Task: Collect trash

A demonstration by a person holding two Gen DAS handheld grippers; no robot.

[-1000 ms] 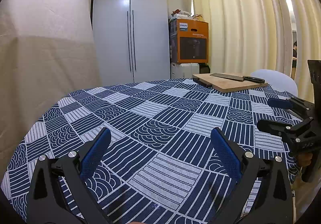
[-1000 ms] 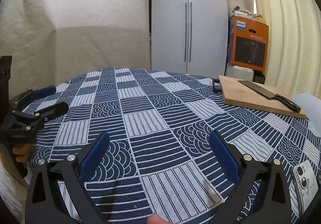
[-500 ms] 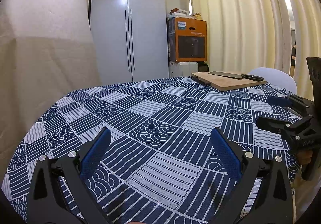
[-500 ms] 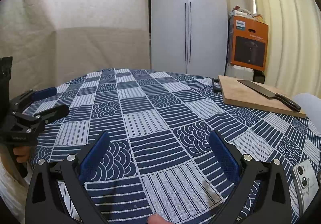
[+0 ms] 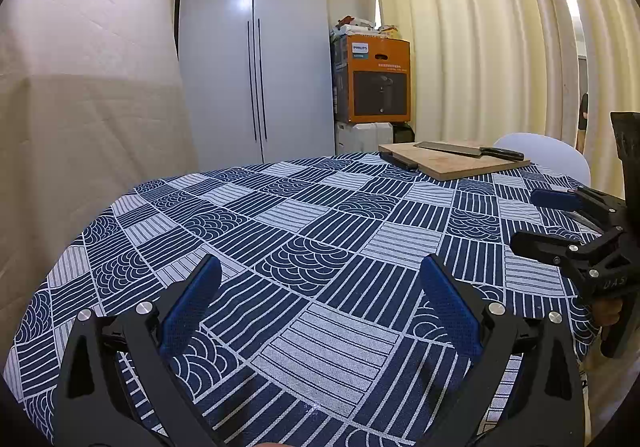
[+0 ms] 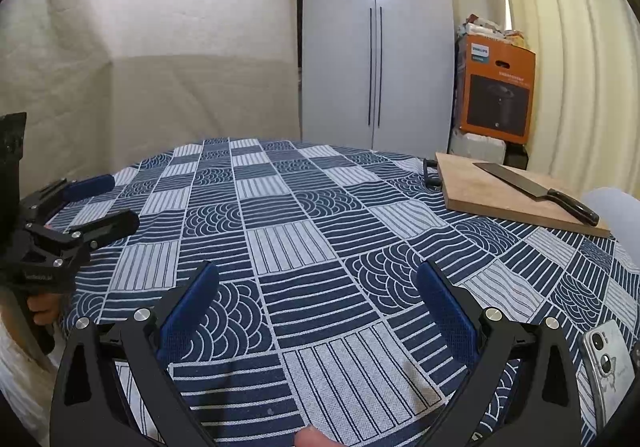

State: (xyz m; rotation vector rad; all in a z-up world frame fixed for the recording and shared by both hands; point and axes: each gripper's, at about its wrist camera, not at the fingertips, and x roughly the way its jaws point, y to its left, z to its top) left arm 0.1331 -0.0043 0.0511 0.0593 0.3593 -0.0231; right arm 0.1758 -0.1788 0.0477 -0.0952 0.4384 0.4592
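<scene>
Since a second ago my left gripper (image 5: 320, 295) has dipped slightly, jaws spread wide and empty over the patterned surface (image 5: 304, 215); no trash shows in this view. From the right, my right gripper (image 6: 316, 295) hangs equally agape beside a phone (image 6: 608, 363), cleaver (image 6: 536, 187) and cutting board (image 6: 500, 191), so I should scan beyond before committing.

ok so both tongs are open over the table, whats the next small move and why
Probably swing the views around to look for trash. Both the left tongs and right tongs are open and hold nothing, and the tablecloth shows only a cutting board with a knife and a phone, no visible litter.
</scene>
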